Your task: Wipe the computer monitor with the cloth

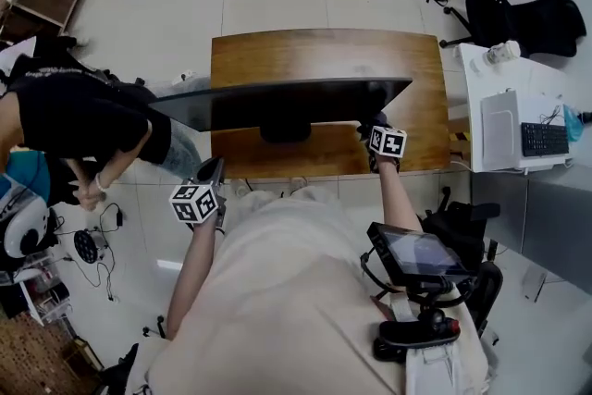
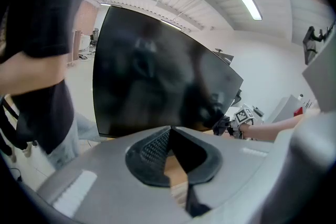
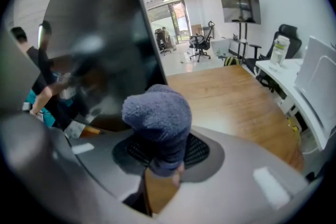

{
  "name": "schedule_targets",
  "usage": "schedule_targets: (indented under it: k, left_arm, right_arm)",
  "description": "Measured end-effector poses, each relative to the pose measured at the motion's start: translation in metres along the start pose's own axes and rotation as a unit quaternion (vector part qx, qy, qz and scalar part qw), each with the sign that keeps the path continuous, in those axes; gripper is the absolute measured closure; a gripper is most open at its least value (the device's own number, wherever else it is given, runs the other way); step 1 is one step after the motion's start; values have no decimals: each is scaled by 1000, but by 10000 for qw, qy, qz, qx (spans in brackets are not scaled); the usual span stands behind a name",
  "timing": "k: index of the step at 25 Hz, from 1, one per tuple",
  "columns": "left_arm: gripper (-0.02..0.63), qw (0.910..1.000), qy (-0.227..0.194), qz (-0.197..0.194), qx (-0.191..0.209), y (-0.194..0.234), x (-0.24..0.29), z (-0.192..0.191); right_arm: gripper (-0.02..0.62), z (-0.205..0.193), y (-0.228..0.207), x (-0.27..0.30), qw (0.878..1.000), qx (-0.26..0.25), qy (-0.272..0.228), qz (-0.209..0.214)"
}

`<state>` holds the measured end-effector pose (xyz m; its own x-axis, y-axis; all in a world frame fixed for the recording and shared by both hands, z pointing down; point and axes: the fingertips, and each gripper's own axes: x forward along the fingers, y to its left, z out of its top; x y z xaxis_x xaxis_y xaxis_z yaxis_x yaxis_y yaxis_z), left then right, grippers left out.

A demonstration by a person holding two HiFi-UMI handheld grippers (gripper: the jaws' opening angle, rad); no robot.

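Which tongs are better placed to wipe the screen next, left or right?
Right. The right tongs are shut on the fluffy blue-grey cloth at the right end of the wide black computer monitor. The left tongs are shut on nothing and stand back from the screen.

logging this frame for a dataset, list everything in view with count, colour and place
black flat computer monitor: one, black, standing on the desk
brown wooden desk: one, brown, centre
blue-grey fluffy cloth: one, blue-grey, by the monitor's right end
white side table: one, white, right
black keyboard: one, black, on the side table
black office chair: one, black, upper right
bystander in a black shirt: one, left
left gripper: one, grey, jaws together, empty
right gripper: one, grey, shut on the cloth
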<state>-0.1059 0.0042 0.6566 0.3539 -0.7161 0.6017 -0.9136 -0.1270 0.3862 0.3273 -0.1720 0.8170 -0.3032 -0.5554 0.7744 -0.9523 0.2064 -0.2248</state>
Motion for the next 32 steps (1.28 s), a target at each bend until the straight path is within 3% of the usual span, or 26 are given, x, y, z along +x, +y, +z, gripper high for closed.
schedule_targets:
  k: [11, 18, 24, 32]
  left_arm:
    - [620, 10000, -4, 2, -59, 3, 2, -2]
    - [620, 9994, -55, 177, -294, 32, -21, -13]
    - [621, 9985, -64, 340, -425, 72, -47, -15]
    - [620, 9984, -178, 332, -429, 110, -64, -3]
  right_arm:
    - [483, -30, -14, 30, 9983, -226, 464, -260]
    - [485, -37, -18, 33, 9966, 92, 479, -671]
    - [488, -45, 7, 35, 9916, 498, 648, -1006]
    - [488, -49, 56, 49, 9927, 456, 732, -845]
